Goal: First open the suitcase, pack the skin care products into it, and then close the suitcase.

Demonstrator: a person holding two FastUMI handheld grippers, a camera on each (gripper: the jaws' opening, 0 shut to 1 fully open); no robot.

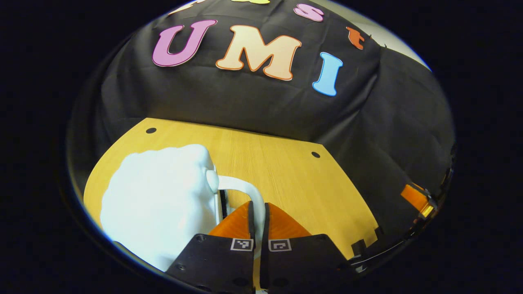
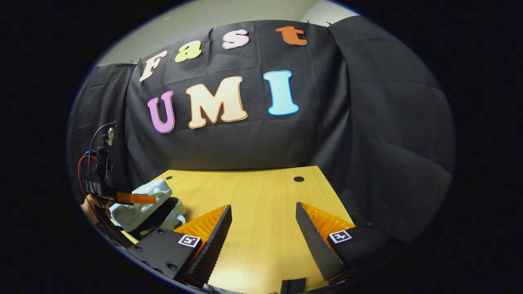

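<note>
A small white suitcase [image 1: 159, 200] lies on the wooden table [image 1: 286, 171] at the left of the left gripper view. Its curved white handle [image 1: 245, 188] runs down between the orange fingers of my left gripper [image 1: 257, 216], which is shut on it. In the right gripper view the suitcase [image 2: 139, 204] sits at the far left with its lid tilted up a little and a dark gap under it. The left gripper [image 2: 135, 199] is at its lid there. My right gripper [image 2: 263, 220] hangs open over bare table with nothing between its fingers.
Black cloth walls close off the table at the back and right. Two small round holes [image 2: 298, 179] mark the table's far edge. Cables and a hand [image 2: 88, 206] show behind the suitcase. An orange part [image 1: 416, 198] shows at the far right of the left gripper view.
</note>
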